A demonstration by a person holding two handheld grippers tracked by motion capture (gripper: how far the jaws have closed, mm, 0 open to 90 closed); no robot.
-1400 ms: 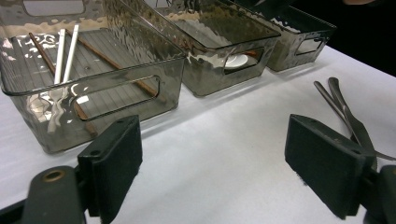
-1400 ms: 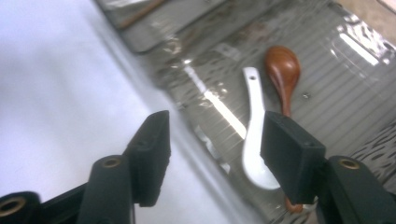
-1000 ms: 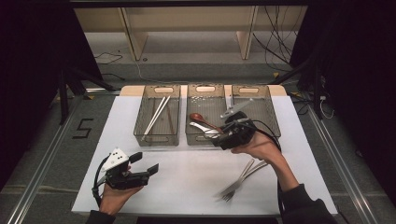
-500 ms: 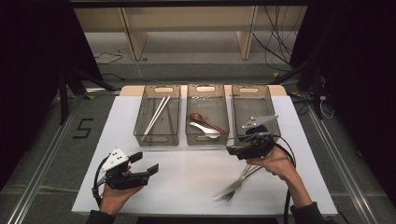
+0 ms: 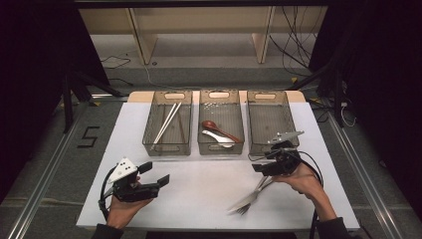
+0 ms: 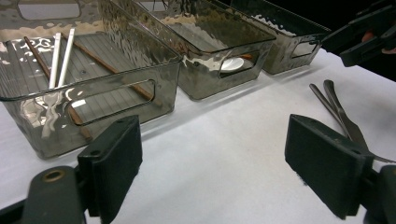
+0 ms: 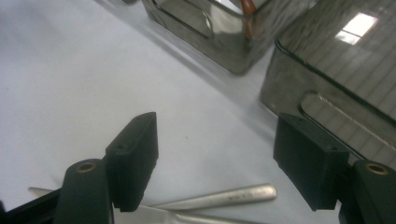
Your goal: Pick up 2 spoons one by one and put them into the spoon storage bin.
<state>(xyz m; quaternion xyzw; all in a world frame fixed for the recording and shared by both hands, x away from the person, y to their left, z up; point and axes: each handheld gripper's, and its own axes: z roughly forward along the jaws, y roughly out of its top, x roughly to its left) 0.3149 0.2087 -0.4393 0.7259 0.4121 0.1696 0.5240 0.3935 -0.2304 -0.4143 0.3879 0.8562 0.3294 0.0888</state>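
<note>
The right gripper (image 5: 260,166) hangs just above the white table (image 5: 199,194), close in front of the right bin (image 5: 269,122). Its jaws are wide apart and hold nothing. Right under it lie the metal forks (image 5: 251,195), flat on the table, with their handles pointing up toward the gripper and their prongs pointing toward the person. In the right gripper view, one silver handle (image 7: 219,197) lies just below the two black jaws, not touched by them. The left gripper (image 5: 157,174) sits low near the front left part of the table, well apart from the forks. Its jaws are wide apart too, and empty. The middle bin (image 5: 220,99) holds a brown spoon (image 5: 219,128) and a white spoon (image 5: 218,138). The left bin (image 5: 169,99) holds chopsticks (image 5: 165,122).
</note>
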